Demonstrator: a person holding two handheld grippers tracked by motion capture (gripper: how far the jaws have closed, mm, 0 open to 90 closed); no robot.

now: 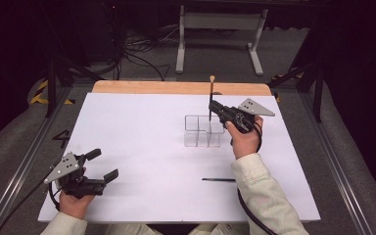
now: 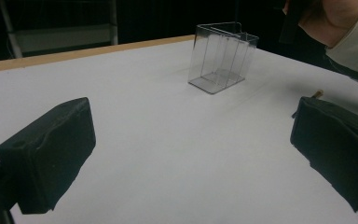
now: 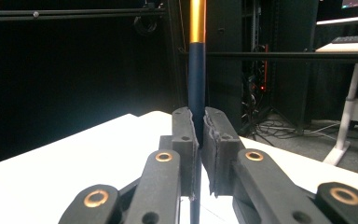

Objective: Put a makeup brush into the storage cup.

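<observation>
Two grippers on a white table (image 1: 142, 147), and tons of bare space between them. Right gripper (image 1: 212, 105) is clenched on a dark brush (image 1: 211, 100), holding it upright with its lower end over the far-right part of the clear divided holder (image 1: 203, 131), which sits right of centre, well in from every edge. Left gripper (image 1: 103, 165) rests near the near-left corner, jaws wide apart, nothing in them. Another dark stick (image 1: 218, 179) lies flat near the right sleeve (image 1: 262, 188).
</observation>
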